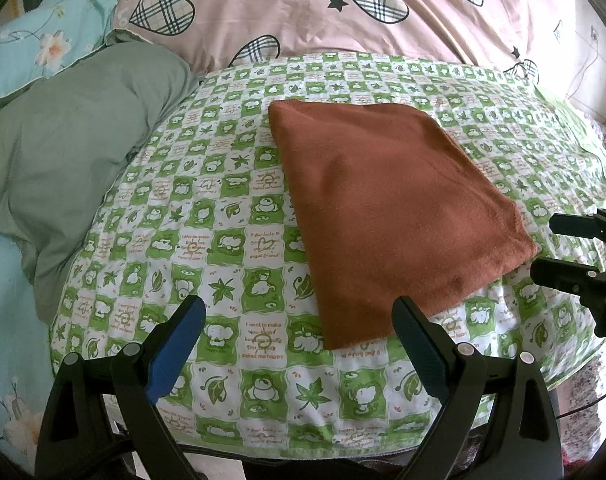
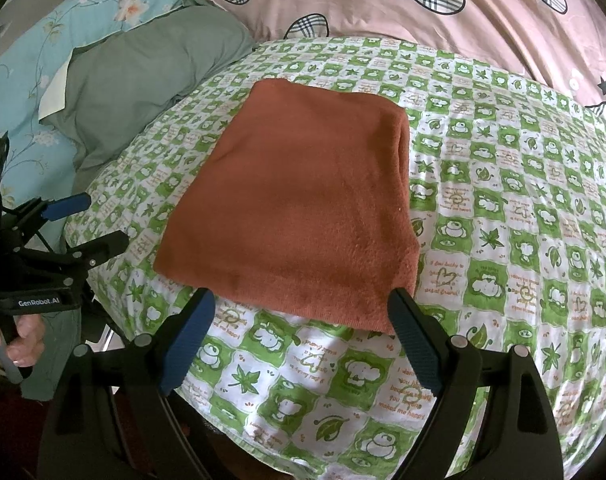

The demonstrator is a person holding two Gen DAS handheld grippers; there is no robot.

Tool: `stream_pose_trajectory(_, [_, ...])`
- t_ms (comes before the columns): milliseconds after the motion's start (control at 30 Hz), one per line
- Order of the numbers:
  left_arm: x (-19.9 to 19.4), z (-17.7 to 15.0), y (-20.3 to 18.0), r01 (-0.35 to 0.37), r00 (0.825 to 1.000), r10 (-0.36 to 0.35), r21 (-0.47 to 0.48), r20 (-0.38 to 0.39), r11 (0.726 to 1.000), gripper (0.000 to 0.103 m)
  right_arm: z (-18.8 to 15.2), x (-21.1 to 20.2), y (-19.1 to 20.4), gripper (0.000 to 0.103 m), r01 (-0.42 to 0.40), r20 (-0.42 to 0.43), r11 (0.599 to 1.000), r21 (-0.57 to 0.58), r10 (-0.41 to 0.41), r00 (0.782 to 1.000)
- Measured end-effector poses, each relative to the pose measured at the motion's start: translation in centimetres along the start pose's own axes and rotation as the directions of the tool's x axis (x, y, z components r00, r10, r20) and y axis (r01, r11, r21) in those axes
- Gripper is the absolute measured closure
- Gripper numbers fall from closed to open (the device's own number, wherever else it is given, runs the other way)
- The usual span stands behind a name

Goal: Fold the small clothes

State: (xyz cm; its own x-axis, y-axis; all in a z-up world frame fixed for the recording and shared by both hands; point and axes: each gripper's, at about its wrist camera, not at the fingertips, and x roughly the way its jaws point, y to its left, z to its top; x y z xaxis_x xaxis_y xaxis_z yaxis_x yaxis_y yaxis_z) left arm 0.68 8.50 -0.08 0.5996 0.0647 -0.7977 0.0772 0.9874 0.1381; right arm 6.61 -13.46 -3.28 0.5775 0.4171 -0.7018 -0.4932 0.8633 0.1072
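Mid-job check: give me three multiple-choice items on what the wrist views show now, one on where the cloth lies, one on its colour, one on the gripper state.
1. Where does the cloth lie?
A. on the green checked sheet
B. on the grey-green pillow
C. between the left gripper's fingers

2. What colour is the cloth?
A. blue
B. rust brown
C. white

3. How do the left gripper and right gripper stand?
A. both shut on the cloth
B. one shut, one open
C. both open, empty

Answers:
1 A, the cloth lies flat and folded on the checked sheet, clear of the pillow.
2 B, it is rust brown in both views.
3 C, each pair of fingers is spread with nothing between them.
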Motion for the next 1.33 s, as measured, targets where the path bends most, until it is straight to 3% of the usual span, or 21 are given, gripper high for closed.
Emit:
stream_pose_trajectory(800, [2.0, 1.7, -0.3, -0.003, 1.000, 0.003, 0.003, -0.004, 1.000, 0.008, 3.4, 1.7, -1.8, 0.015, -0.001, 0.017, 1.000, 0.013, 0.000, 1.000])
stream_pose_trajectory(1333, [2.4, 2.6, -0.1, 0.018, 1.000, -0.018, -0.018, 0.002, 1.000, 0.008, 3.6, 2.3, -2.4, 0.015, -0.021, 0.014, 1.000, 0.015, 0.021, 1.000])
